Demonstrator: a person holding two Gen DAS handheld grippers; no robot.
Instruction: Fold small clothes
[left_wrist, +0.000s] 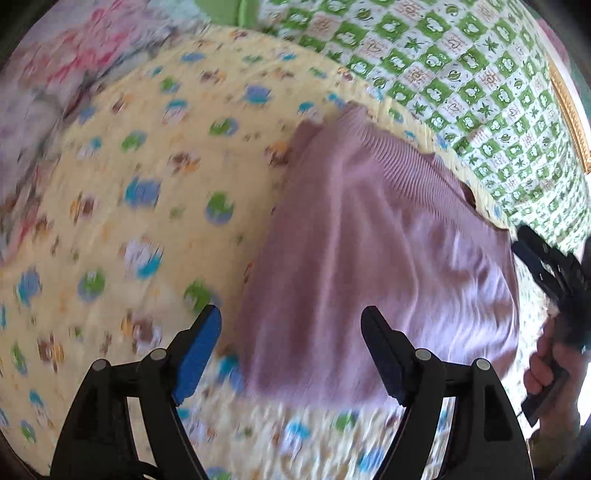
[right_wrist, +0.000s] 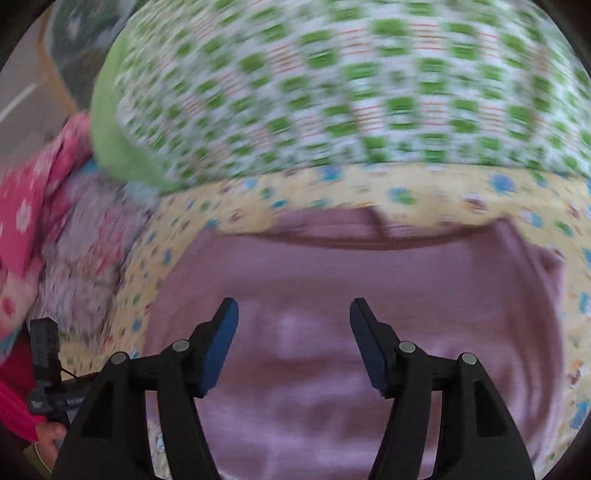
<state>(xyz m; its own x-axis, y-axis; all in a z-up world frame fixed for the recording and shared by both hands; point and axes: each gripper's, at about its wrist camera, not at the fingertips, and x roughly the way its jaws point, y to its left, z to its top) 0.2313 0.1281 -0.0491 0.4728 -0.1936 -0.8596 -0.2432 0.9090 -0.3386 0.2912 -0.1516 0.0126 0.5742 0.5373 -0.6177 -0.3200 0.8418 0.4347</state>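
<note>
A small mauve ribbed knit garment (left_wrist: 384, 258) lies flat on a yellow patterned sheet (left_wrist: 129, 192). My left gripper (left_wrist: 290, 317) is open and empty above the garment's near left edge. In the right wrist view the same garment (right_wrist: 351, 369) fills the lower middle. My right gripper (right_wrist: 293, 310) is open and empty above it. The right gripper also shows at the right edge of the left wrist view (left_wrist: 550, 266), held in a hand. Both views are blurred by motion.
A green and white checked quilt (left_wrist: 461, 74) lies beyond the garment, and it shows in the right wrist view (right_wrist: 332, 92) too. A pile of pink and floral clothes (right_wrist: 44, 229) sits at the left. The left tool's body (right_wrist: 48, 369) shows at the lower left.
</note>
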